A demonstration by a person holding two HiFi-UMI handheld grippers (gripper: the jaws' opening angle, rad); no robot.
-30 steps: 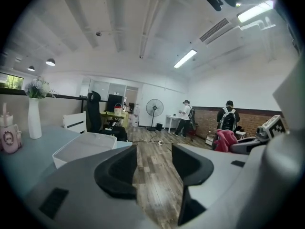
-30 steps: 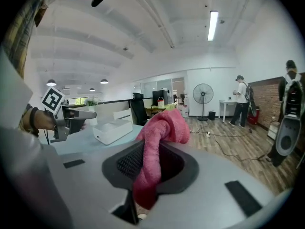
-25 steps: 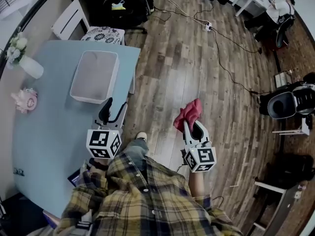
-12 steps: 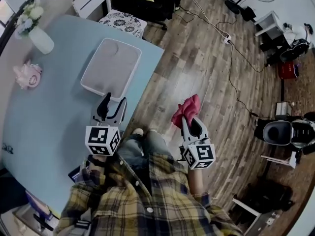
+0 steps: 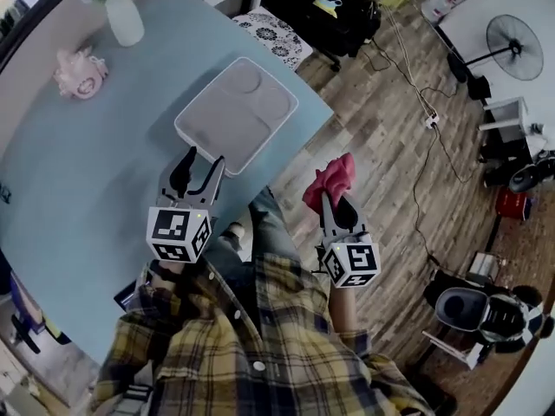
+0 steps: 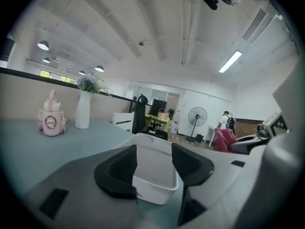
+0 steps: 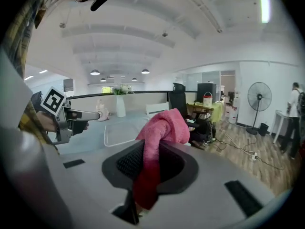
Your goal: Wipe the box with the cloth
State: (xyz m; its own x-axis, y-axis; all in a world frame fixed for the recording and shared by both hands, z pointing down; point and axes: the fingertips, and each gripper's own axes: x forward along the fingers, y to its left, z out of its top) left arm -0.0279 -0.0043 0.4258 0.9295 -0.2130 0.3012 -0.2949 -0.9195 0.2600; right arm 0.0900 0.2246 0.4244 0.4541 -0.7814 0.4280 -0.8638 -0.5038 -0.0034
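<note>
Approach step. Right gripper [image 5: 333,204] jaws clamp the cloth [image 5: 332,183], right of the table [image 5: 78,172]. Left gripper [image 5: 199,161] jaws apart, empty, just near of the box [image 5: 236,109]. Next, probably: carry cloth left onto box.

The right gripper [image 7: 153,157] was closed on a pink cloth [image 7: 164,128], which rose above the jaws and hung down below them. Beyond it, a white box [image 7: 119,133] lay on a pale blue table [image 7: 88,138]. The left gripper [image 7: 95,114] showed at the left, near the box.
</note>
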